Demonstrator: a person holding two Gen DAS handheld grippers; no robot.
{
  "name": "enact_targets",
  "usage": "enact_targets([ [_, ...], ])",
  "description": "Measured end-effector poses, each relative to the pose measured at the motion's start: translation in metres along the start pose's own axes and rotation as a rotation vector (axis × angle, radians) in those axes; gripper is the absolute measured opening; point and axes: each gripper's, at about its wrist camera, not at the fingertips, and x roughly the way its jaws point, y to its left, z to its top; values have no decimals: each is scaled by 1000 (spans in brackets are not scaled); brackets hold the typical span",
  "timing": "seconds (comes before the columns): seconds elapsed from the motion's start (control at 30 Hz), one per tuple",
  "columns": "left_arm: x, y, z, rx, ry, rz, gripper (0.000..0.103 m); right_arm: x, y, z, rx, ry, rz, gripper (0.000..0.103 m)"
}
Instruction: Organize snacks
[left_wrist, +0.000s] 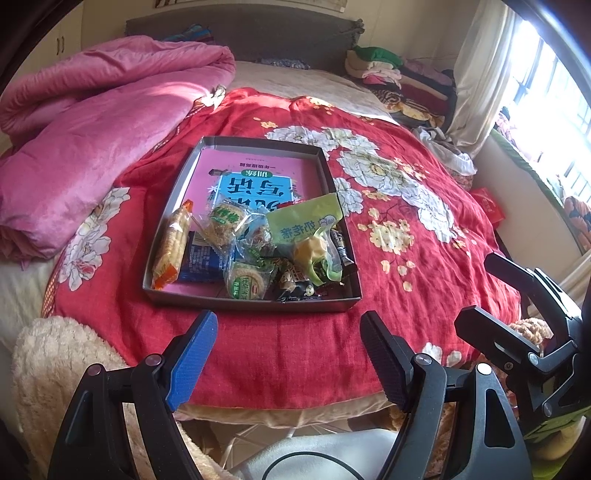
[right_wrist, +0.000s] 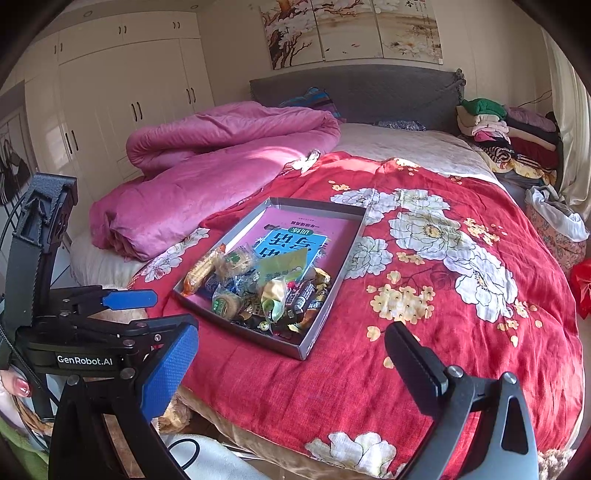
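Observation:
A shallow grey tray (left_wrist: 258, 303) (right_wrist: 255, 336) lies on the red floral bedspread (left_wrist: 406, 258), a pink book (left_wrist: 255, 173) lining its bottom. Several snack packets are heaped at its near end: a long orange cracker pack (left_wrist: 171, 247), a blue packet (left_wrist: 201, 260), round cookie packs (left_wrist: 226, 221), a green pouch (left_wrist: 306, 225) (right_wrist: 282, 264) and dark candy bars (right_wrist: 303, 297). My left gripper (left_wrist: 288, 347) (right_wrist: 155, 308) hovers open just short of the tray, nothing between its fingers. My right gripper (right_wrist: 291, 354) (left_wrist: 476, 290) stands open to its right, also holding nothing.
A rolled pink quilt (right_wrist: 207, 170) lies left of the tray. Folded clothes (right_wrist: 509, 136) are stacked by the grey headboard (right_wrist: 369, 92). A cream fleece blanket (left_wrist: 62, 369) hangs at the near left corner. A window (left_wrist: 554, 96) is at the right, wardrobes (right_wrist: 122, 96) at the left.

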Motion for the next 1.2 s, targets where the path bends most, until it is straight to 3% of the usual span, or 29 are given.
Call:
enact_targets([
  [1.2, -2, 3, 2, 1, -7, 20, 81, 0, 0, -1, 1, 1, -2, 102],
])
